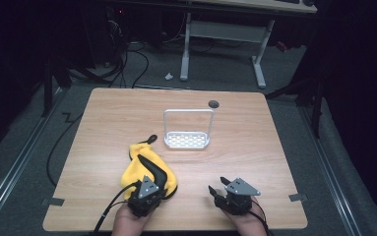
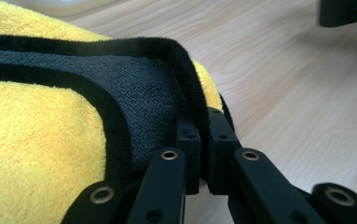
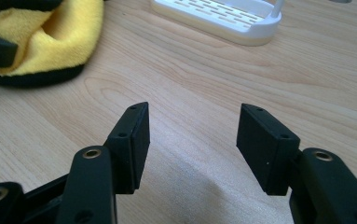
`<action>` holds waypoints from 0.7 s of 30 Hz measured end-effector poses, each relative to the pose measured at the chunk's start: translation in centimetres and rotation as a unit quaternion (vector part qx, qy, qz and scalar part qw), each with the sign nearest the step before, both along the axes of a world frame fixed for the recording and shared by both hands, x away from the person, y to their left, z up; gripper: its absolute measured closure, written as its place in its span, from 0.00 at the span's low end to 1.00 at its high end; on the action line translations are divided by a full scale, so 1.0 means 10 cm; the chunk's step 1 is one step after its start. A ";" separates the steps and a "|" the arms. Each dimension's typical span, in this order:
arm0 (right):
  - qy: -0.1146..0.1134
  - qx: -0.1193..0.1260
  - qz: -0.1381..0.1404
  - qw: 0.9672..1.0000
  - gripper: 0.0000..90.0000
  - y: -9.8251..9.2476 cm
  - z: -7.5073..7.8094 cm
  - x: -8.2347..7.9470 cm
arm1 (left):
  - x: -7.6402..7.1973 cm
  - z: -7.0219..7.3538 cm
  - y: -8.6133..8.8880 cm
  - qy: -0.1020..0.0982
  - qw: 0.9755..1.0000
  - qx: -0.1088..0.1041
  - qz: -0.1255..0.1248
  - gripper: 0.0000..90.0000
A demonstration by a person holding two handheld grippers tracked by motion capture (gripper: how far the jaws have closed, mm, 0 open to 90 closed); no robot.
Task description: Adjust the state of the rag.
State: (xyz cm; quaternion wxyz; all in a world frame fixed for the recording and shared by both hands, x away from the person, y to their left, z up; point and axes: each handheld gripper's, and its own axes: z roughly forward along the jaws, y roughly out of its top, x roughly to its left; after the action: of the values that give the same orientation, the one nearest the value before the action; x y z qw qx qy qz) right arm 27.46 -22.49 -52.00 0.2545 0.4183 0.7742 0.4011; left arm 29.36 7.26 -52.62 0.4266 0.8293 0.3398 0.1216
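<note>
High view gives me the light wooden table (image 1: 235, 123) as the biggest thing in the scene, its near edge cut off at the bottom where my two hands come in, so I see little of either forearm. On its near left lies the yellow plush cloth with black trim and a dark grey underside (image 1: 144, 167), bunched up, one corner folded over so the grey face shows; how many layers are under the fold I cannot make out. Behind it, near the middle of the table and well apart from the cloth, stands the white plastic rack with a slotted base and a tall wire-like frame (image 1: 187, 129); nothing sits in its tray. A small dark round mark (image 1: 213, 103) lies just beyond the rack, too small for me to identify. My left gripper (image 1: 154, 181) sits at the cloth's near edge; in the left gripper view its jaws are pressed together on the black-trimmed edge of the cloth (image 2: 50, 149), the trim pinched between the pads (image 2: 188, 135). My right gripper (image 1: 217, 186) rests to the right, well clear of the cloth; in the right gripper view its jaws stand wide apart with only bare wood between them, and the rack (image 3: 223, 18) is cropped by the top edge.
</note>
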 end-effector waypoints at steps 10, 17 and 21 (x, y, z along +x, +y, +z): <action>-0.003 0.001 0.002 1.000 0.49 0.02 0.00 -0.02 | -0.13 0.21 0.26 0.003 0.999 -0.040 -0.019 0.63; -0.008 0.002 0.013 1.000 0.47 0.12 0.03 -0.06 | -0.27 0.19 0.73 -0.047 0.997 -0.052 0.044 0.53; -0.009 0.016 0.033 0.999 0.46 0.30 0.08 -0.06 | -0.20 0.14 0.84 -0.044 0.995 -0.058 0.074 0.45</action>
State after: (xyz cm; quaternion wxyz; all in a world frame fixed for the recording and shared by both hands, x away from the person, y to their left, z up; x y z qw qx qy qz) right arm 26.89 -19.52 -51.15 0.2412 0.3929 0.7789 0.4252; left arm 27.38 15.62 -51.25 0.4782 0.7698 0.3877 0.1690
